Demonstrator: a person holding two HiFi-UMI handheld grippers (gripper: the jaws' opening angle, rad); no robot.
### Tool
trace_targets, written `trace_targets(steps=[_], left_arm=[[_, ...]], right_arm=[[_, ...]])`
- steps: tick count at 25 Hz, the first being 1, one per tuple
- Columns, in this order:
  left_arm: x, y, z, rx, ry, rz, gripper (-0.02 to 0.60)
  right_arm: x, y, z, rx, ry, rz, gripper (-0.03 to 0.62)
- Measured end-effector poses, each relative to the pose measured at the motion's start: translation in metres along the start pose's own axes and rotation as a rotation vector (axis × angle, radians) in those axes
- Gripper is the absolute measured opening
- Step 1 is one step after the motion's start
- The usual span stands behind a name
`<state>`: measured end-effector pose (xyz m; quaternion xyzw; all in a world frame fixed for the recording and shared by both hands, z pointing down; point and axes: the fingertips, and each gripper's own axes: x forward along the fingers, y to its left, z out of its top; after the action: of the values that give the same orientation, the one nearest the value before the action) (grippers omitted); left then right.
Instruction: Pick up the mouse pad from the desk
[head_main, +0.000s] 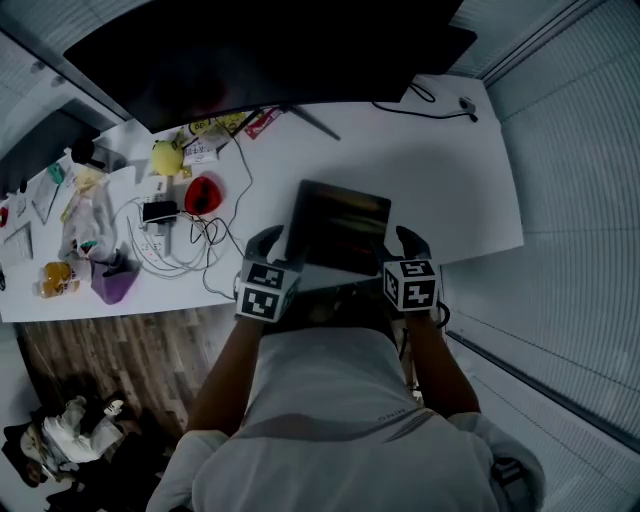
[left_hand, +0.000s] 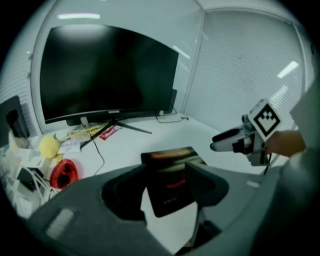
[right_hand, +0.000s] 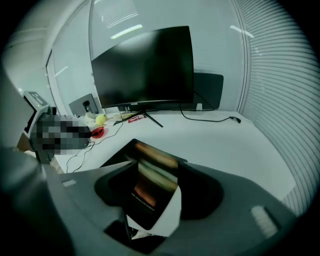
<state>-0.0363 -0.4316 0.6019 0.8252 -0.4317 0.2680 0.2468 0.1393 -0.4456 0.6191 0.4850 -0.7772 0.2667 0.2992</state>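
Left gripper (head_main: 265, 242), right gripper (head_main: 410, 242) — both tilted down, jaws apart, empty, flanking the dark rectangular mouse pad (head_main: 340, 225) at the white desk's (head_main: 440, 170) near edge.

The head view is looking steeply down from above the person's shoulders onto the white tabletop (head_main: 450, 170). The left gripper view is riding close behind the left claw (left_hand: 165, 182), the right gripper view behind the right claw (right_hand: 152, 188), both facing the monitor (left_hand: 107, 70). All three are sharing the mouse pad (head_main: 338, 225).
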Motion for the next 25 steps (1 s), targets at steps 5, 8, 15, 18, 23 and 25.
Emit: trace_targets(steps=[5,8,15,18,23,25], left_arm=[[0.062,0.007,-0.038,0.023,0.184,0.032,0.278],[0.086,0.011,-0.057,0.037,0.25,0.055,0.289],[0.105,0.008,-0.083,0.036,0.353,0.067,0.325],[0.104,0.008,-0.082,0.029,0.351,0.074,0.319],[0.104,0.007,-0.082,0.024,0.365,0.079,0.303],[0.104,0.006,-0.083,0.027,0.366,0.075,0.277]], right_arm=[[0.045,-0.016,-0.039,0.033,0.135,0.036,0.288],[0.065,-0.018,-0.057,0.037,0.2,0.057,0.31],[0.079,-0.02,-0.071,0.005,0.261,0.03,0.316],[0.08,-0.016,-0.071,-0.013,0.256,0.02,0.296],[0.08,-0.014,-0.07,-0.006,0.233,-0.001,0.276],[0.08,-0.013,-0.071,-0.002,0.238,-0.003,0.272]])
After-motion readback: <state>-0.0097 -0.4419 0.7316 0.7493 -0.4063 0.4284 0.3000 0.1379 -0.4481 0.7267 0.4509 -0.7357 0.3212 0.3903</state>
